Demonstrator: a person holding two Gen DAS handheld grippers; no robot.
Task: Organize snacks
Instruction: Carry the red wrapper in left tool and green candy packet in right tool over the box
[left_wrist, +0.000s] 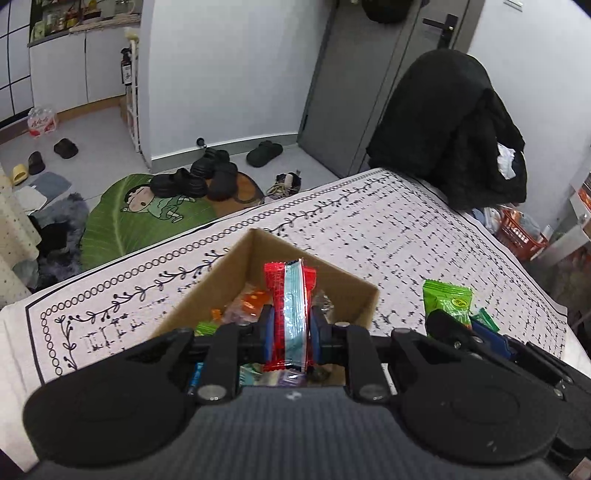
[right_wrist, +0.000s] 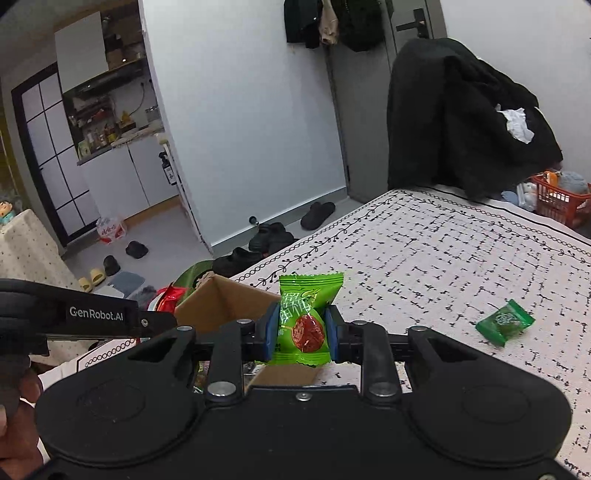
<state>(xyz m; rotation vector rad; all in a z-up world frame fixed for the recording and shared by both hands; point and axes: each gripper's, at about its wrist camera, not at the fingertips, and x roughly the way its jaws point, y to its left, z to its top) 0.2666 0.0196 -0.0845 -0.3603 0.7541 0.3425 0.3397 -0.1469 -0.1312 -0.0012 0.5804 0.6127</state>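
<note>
A brown cardboard box (left_wrist: 236, 273) with several wrapped snacks inside sits on the patterned tablecloth (left_wrist: 369, 221). Above the box my left gripper (left_wrist: 290, 325) is shut on a red and light blue snack packet (left_wrist: 291, 314), held upright on its edge. My right gripper (right_wrist: 301, 328) is shut on a bright green packet with a red date printed on it (right_wrist: 304, 321), just over the box's near right corner (right_wrist: 221, 299). In the left wrist view that green packet (left_wrist: 448, 301) and the right gripper (left_wrist: 476, 332) show to the right of the box. A small dark green packet (right_wrist: 504, 321) lies loose on the cloth.
A chair draped in black coats (right_wrist: 465, 129) stands at the table's far end, beside an orange basket (right_wrist: 557, 201). Shoes and slippers (left_wrist: 207, 177) and a green leaf-shaped mat (left_wrist: 147, 218) lie on the floor past the table's left edge. A grey door (left_wrist: 369, 74) is behind.
</note>
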